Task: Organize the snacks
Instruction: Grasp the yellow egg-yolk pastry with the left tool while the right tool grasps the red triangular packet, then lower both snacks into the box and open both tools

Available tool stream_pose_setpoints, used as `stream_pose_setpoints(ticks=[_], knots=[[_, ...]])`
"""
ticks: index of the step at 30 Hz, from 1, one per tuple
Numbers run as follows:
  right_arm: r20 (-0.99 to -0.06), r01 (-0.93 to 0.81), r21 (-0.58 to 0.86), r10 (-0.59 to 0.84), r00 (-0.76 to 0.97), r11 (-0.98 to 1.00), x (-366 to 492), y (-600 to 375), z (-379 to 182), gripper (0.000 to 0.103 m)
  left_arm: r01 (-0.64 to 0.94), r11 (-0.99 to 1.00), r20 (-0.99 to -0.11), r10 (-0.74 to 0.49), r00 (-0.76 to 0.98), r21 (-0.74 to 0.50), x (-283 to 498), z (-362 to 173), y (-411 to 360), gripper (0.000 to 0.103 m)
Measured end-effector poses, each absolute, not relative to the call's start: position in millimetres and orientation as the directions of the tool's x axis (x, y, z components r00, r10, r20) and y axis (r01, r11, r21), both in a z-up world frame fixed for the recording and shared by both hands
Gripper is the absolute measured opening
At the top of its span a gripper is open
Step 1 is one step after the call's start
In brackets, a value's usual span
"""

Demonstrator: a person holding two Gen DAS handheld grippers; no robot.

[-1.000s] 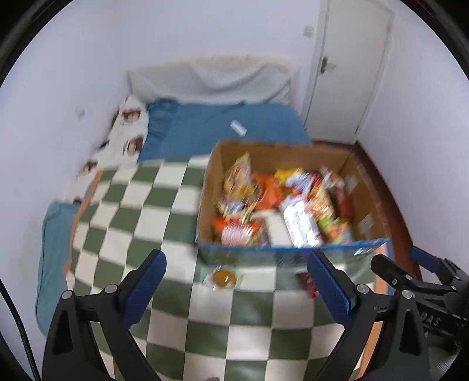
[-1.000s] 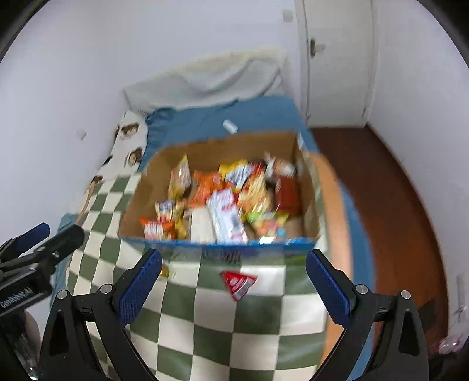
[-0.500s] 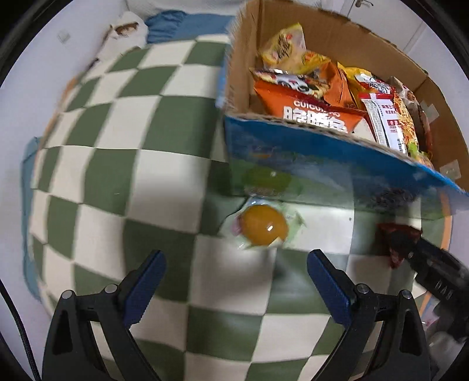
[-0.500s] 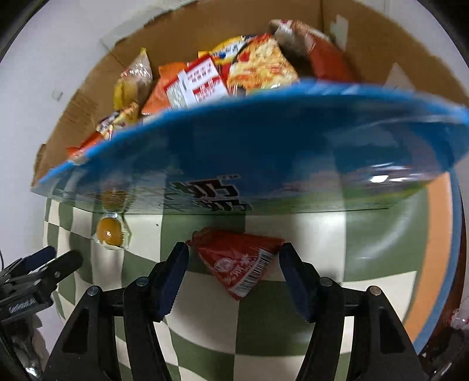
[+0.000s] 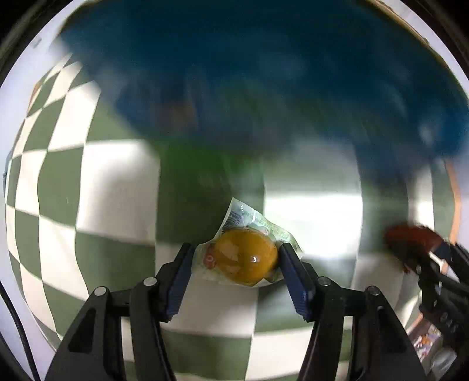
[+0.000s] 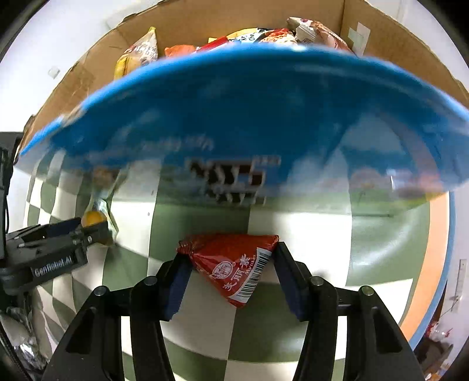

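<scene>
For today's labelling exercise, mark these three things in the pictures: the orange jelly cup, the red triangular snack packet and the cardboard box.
orange jelly cup [image 5: 244, 258], left wrist view: on its orange dome.
red triangular snack packet [image 6: 231, 260], right wrist view: on its red face.
cardboard box [image 6: 249, 99], right wrist view: on its blue front wall.

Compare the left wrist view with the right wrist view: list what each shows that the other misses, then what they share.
Only the left wrist view: the left gripper from behind, its fingers closing against the clear pack with the yellow ball-shaped snack.

Only the right wrist view: the open top of the cardboard box with snack bags inside, printed text on the red triangular packet, and the right gripper closing on that packet.

Both: the checkered cover, the box's blue front, both snacks, each other's gripper.
</scene>
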State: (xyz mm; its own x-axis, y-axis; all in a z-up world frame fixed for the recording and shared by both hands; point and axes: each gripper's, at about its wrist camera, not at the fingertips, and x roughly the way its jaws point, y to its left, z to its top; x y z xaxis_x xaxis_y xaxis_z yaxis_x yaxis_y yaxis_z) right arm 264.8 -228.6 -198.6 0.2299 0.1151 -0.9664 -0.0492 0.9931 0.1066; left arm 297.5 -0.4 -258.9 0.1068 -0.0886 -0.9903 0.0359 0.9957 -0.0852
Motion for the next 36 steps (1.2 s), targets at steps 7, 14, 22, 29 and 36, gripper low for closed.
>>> stream_pose_setpoints(ticks=[7,14,22,29,36], knots=[[-0.975,-0.079,0.124,0.136,0.176,0.989,226,-226,-201,0.058,0.083,0.989,-0.992,-0.124,0.000,-0.124,225,-270,-9,0.057],[-0.986,-0.105,0.125,0.135,0.100,0.987,164,-225,-214,0.058,0.105,0.988,-0.994,-0.107,-0.022,-0.109,187,-283,-19,0.057],[-0.990,-0.092,0.094,0.103,0.095,0.991,156,-227,-232,0.059,0.111,0.991,-0.997,-0.075,-0.033,-0.078,186,-305,-28,0.061],[-0.994,-0.110,0.064,0.072,0.077,0.992,154,-218,-249,0.062,0.099,0.992,-0.997,-0.071,-0.023,-0.073,199,-297,-30,0.055],[-0.990,-0.125,0.060,0.075,0.116,0.990,151,-212,-243,0.058,0.089,0.992,-0.995,-0.095,0.015,-0.093,202,-262,-34,0.053]])
